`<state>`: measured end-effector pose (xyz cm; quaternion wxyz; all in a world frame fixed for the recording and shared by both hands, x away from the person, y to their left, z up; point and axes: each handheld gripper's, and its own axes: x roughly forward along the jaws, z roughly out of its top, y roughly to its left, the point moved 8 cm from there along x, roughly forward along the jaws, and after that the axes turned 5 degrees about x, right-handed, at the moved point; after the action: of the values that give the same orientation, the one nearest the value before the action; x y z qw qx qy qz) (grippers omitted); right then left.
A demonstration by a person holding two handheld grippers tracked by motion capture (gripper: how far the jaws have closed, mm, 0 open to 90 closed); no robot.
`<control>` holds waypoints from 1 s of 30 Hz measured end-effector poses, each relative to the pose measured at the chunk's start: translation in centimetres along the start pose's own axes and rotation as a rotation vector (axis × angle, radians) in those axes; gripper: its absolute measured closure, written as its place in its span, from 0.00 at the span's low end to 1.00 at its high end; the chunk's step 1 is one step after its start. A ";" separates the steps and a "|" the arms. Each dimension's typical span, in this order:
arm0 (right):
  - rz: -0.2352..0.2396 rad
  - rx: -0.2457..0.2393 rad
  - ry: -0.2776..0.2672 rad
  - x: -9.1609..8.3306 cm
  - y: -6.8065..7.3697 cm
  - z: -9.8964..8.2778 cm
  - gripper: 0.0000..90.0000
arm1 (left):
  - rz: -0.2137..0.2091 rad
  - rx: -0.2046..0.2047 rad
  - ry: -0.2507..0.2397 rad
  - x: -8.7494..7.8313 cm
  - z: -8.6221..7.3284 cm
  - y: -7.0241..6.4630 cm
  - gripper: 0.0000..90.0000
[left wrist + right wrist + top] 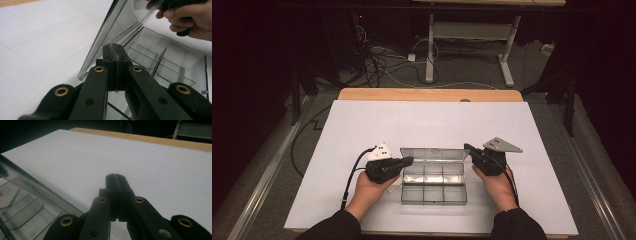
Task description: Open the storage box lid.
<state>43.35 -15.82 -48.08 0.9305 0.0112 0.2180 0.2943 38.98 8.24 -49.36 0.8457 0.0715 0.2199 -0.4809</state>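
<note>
High view | clear box between left gripper, right gripper

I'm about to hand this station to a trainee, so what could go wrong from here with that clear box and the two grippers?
1. The clear compartment box has its lid standing open with both closed grippers near its ends; a nudge from the left gripper or right gripper could drop it shut or strain the hinge.
2. The box looks light and empty, so it may slide on the white sheet.
</note>
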 end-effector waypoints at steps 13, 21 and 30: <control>0.031 -0.011 -0.029 0.0 0.7 1.2 1.00 | 0.007 -0.011 0.002 0.5 0.0 0.6 0.97; 0.032 -0.012 -0.035 0.1 0.7 1.7 1.00 | 0.013 -0.014 -0.001 0.5 0.0 0.9 0.97; 0.029 -0.008 -0.042 0.4 0.5 2.0 1.00 | 0.023 -0.024 0.009 0.6 -0.2 1.6 0.97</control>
<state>44.18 -14.96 -46.34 0.9305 0.0169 0.1971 0.3082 40.51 8.69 -49.99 0.8511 0.0659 0.2288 -0.4679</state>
